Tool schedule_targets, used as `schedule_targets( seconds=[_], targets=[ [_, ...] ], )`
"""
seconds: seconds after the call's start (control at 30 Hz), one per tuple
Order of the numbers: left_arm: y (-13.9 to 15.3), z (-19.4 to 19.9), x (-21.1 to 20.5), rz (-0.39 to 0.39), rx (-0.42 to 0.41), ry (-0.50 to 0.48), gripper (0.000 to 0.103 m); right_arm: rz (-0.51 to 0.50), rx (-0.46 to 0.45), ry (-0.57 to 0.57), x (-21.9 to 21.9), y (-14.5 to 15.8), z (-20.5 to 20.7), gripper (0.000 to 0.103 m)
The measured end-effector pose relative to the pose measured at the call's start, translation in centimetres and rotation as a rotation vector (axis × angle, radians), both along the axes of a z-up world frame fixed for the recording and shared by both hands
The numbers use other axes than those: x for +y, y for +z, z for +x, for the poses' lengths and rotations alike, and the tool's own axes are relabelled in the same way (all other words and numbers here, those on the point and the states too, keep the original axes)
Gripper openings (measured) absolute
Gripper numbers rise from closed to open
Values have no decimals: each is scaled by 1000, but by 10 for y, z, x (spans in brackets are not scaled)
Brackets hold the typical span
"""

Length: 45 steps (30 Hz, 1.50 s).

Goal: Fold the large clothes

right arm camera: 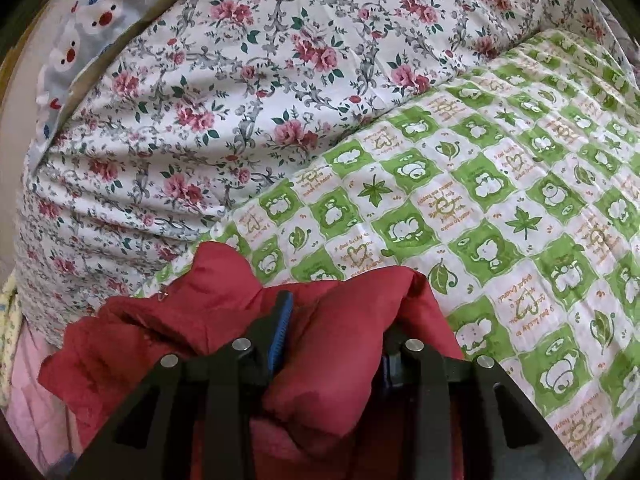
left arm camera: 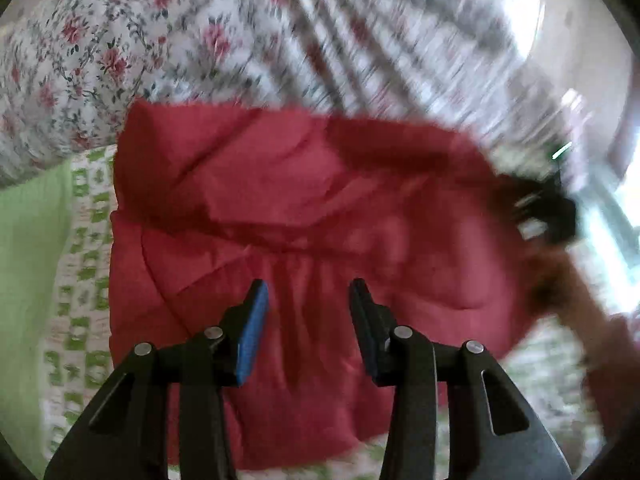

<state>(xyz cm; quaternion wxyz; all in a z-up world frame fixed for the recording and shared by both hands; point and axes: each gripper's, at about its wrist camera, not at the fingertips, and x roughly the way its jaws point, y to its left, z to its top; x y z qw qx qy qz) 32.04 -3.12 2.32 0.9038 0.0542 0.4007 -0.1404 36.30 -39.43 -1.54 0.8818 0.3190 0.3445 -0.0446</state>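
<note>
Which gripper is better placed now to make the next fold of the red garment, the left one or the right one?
Right, probably. The right gripper already has a bunch of the red garment between its fingers, ready to carry over. The left gripper hangs open above the cloth with nothing between its fingers.

Red garment (right arm camera: 344, 344) btwn R jaws

Item under inspection: one red garment (left arm camera: 304, 208), of padded or quilted fabric with visible stitch lines and creases. In the left wrist view it lies spread and partly folded on the bed (right arm camera: 500, 200), an upper layer doubled over the lower along a slanting edge, its far edge close against the floral bedding. The right side is blurred. In the right wrist view a bunched, puffy portion (right arm camera: 344, 344) rises in rumpled folds, a small zip pull showing at its left.
</note>
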Motion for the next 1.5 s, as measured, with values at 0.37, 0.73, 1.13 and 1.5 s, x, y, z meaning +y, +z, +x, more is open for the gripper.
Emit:
schedule_targets(
  seconds=[0.37,0.73,1.13,1.5],
  targets=[
    [-40,41,2,62,10,188,43,-203,-261,84,42,90,-89,86],
    [-37,69,34,33,61,268,43,-425,78,387,103,18,-3,85],
    [-66,117,49,-5,132,331,47,-292,119,292,65,-22,32,101],
    [-44,63,67,-139,68,304,47,-293,110,287,67,-24,35,103]
  ],
)
